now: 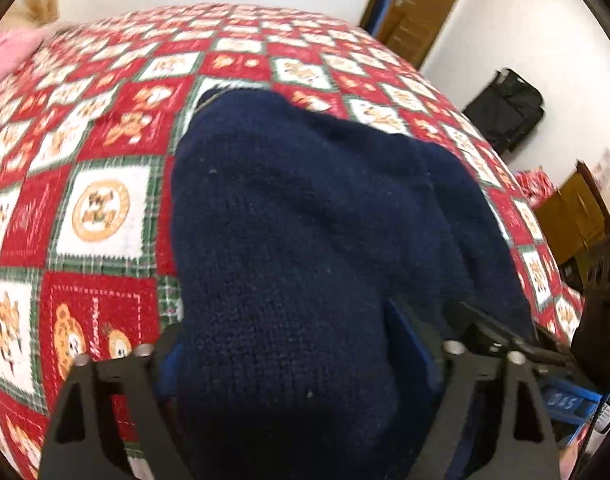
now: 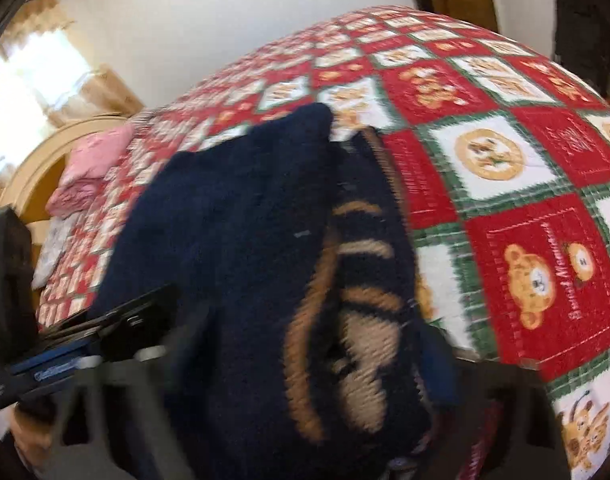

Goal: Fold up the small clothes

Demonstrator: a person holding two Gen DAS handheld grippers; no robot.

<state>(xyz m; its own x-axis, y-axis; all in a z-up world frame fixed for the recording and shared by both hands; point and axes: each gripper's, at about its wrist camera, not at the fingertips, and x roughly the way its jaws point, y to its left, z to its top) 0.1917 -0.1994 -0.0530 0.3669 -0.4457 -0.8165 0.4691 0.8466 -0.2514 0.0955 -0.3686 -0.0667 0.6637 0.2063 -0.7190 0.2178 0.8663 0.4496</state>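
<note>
A small navy knit sweater [image 1: 305, 220] lies on the red checked bear-print bedspread [image 1: 105, 128]. In the right wrist view the sweater [image 2: 233, 240] shows a tan and cream pattern on its right part. My left gripper [image 1: 289, 360] has the near edge of the sweater bunched between its black fingers [image 1: 117, 400]; the knit hides the tips. My right gripper [image 2: 305, 360] also has the sweater's near edge filling the space between its fingers; that view is blurred. The right gripper's body shows at the right of the left wrist view [image 1: 505, 344].
Folded pink clothes [image 2: 93, 168] lie at the far left of the bed by a wooden headboard [image 2: 37, 168]. A black bag [image 1: 505, 108] stands on the floor against the white wall. Wooden furniture [image 1: 573, 212] stands right of the bed. A wooden door [image 1: 421, 4] is behind.
</note>
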